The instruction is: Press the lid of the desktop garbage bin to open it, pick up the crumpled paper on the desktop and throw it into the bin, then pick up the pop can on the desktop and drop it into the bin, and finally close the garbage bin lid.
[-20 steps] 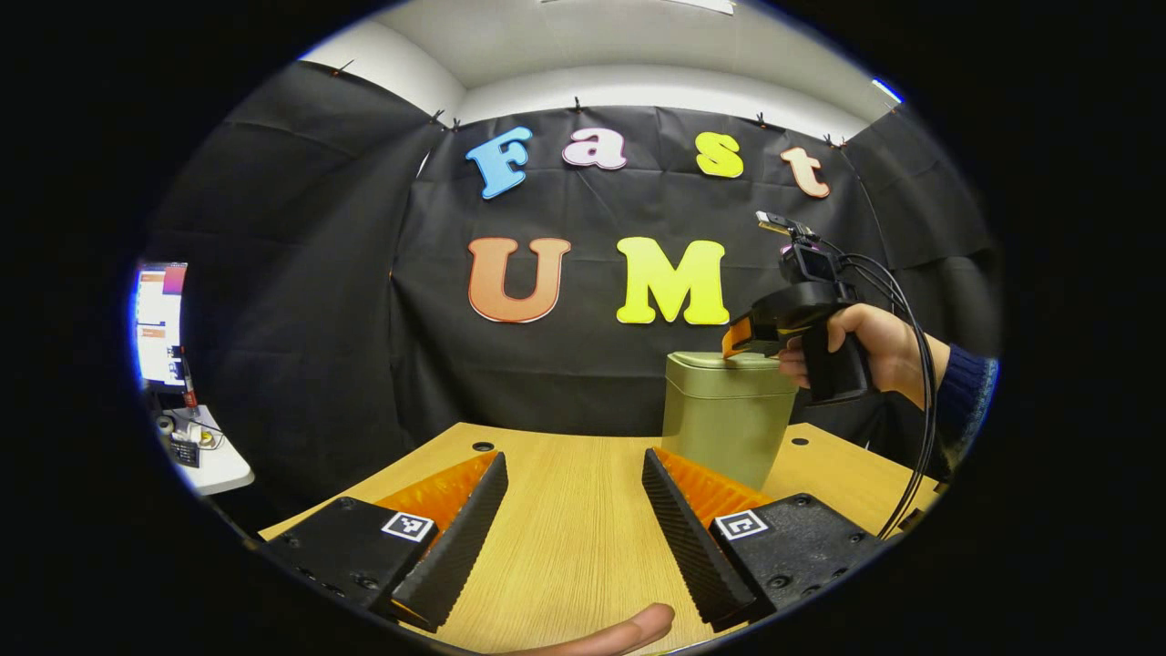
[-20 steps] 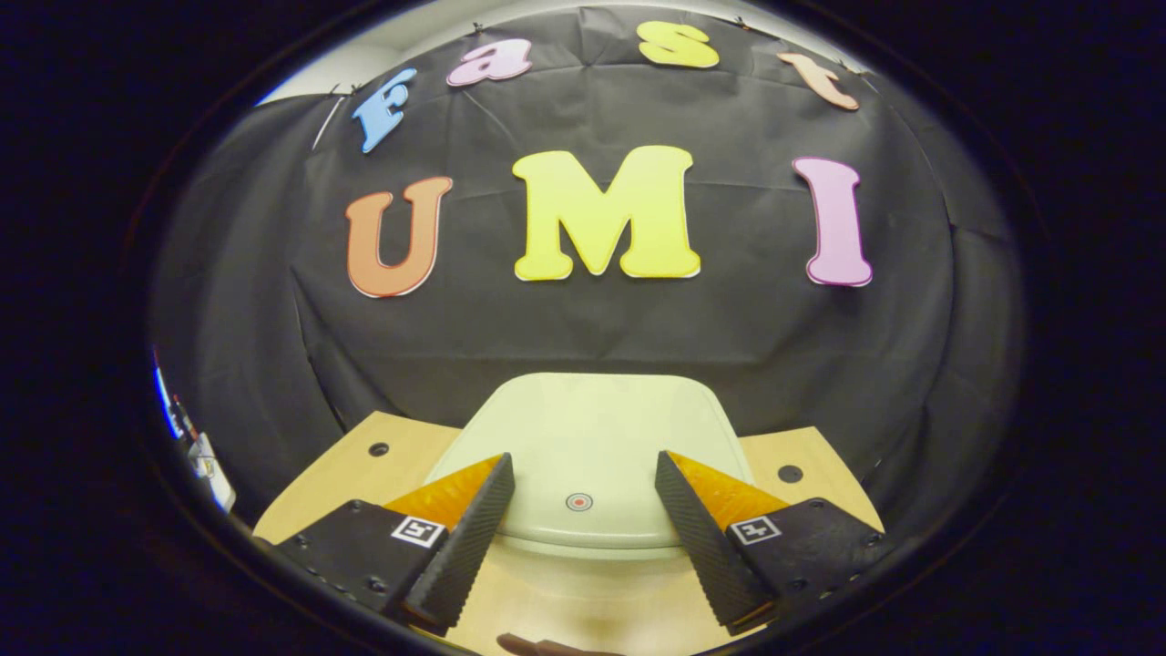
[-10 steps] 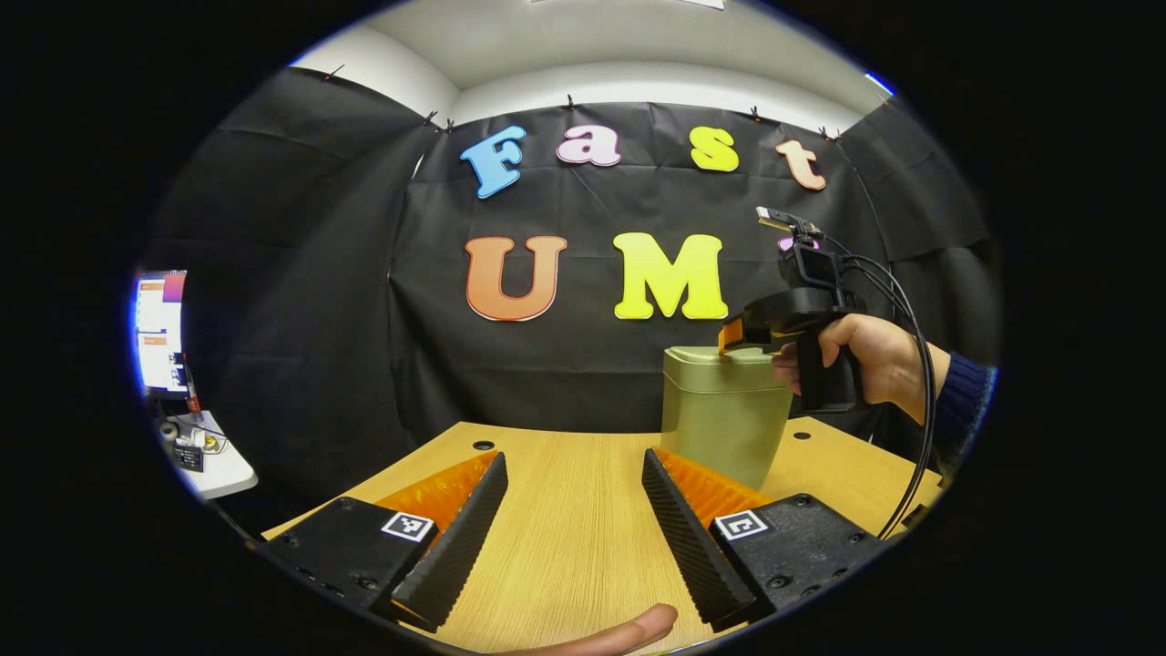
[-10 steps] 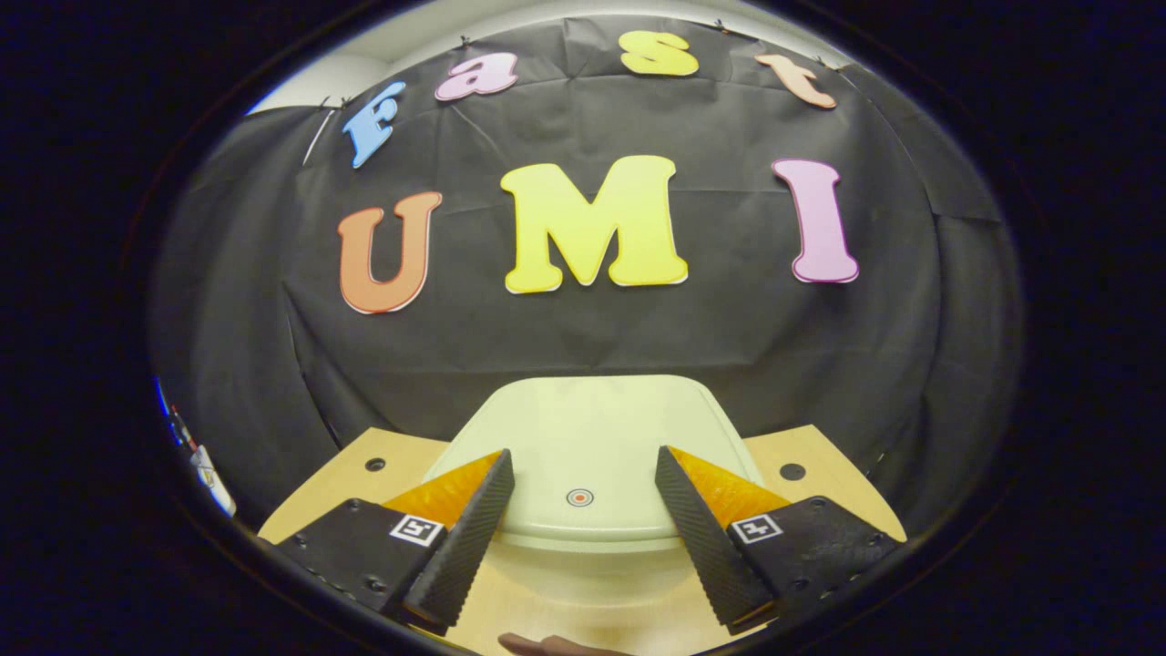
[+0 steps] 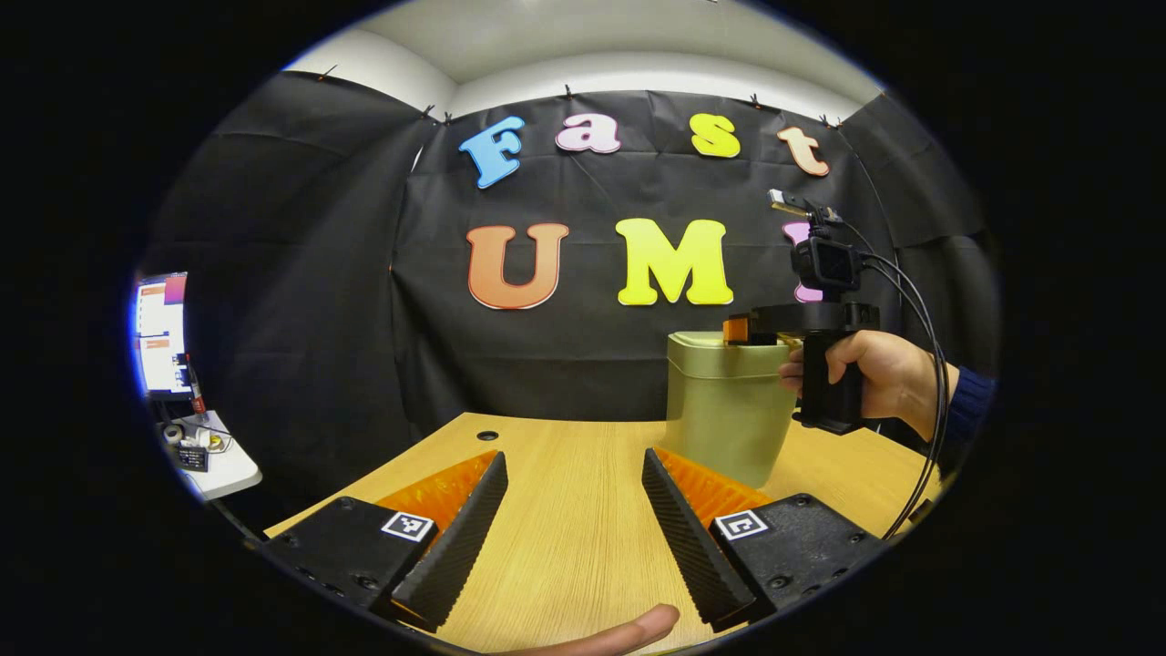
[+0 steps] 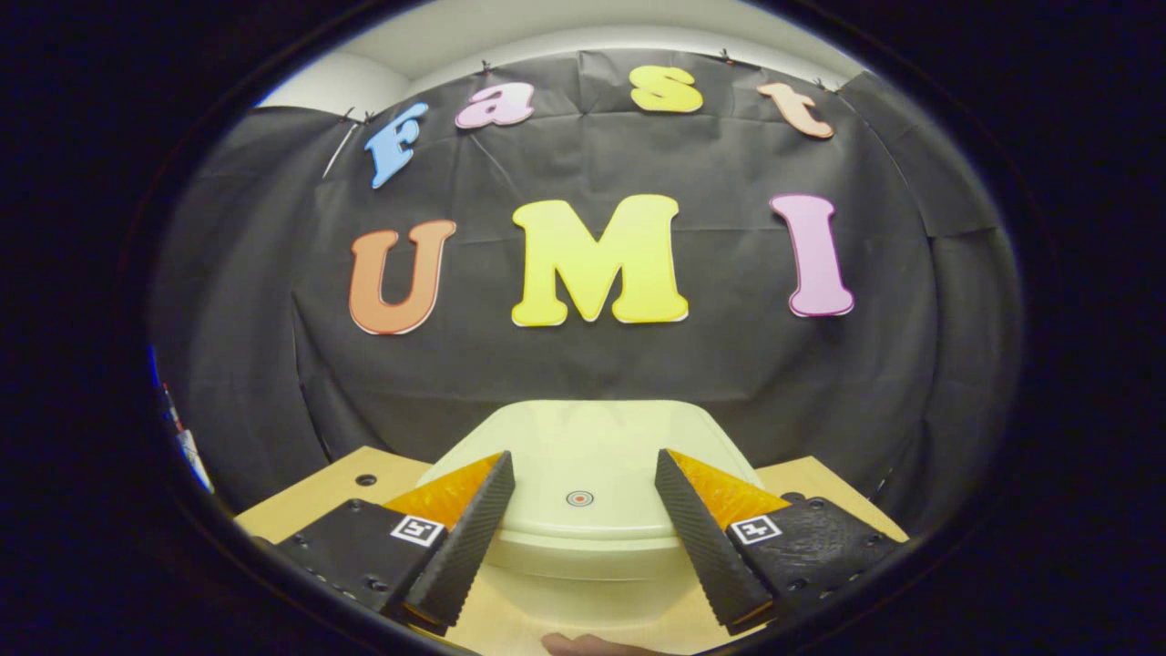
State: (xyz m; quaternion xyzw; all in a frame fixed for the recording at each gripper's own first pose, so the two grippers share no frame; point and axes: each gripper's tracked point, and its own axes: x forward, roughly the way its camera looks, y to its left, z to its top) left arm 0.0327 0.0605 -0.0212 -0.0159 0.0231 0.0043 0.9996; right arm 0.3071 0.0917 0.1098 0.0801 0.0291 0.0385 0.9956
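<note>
- Left gripper view: a fingertip (image 5: 629, 630) shows at the near edge, just under the left claw (image 5: 574, 524)
- The left claw is spread wide and holds nothing; bare bench (image 5: 574, 510) lies between its fingers
- Farther right on the bench stands the bin (image 5: 724, 410), upright, its lid down
- The right claw (image 5: 742, 330) sits level at the bin's near top edge, held by a hand (image 5: 870, 374) in a dark sleeve (image 5: 970, 405); from here I cannot tell whether it touches the lid
- A cable (image 5: 920, 364) loops from the small camera (image 5: 824, 264) on top of that gripper down past the wrist
- Far left, off the bench, a lit screen (image 5: 162, 333) stands above a small white table (image 5: 214, 460) with clutter on it
- Right gripper view: a fingertip (image 6: 592, 645) shows at the near edge
- The right claw (image 6: 578, 533) is spread, pinching nothing
- Its fingers reach over the lid (image 6: 592, 456), one to each side of the small round mark (image 6: 578, 498) near the lid's front
- The bin's front rim (image 6: 583, 556) shows under the lid, which lies flat and closed
- The bench (image 6: 310, 501) shows on both sides of the bin, with a round hole (image 6: 366, 479) at far left
</note>
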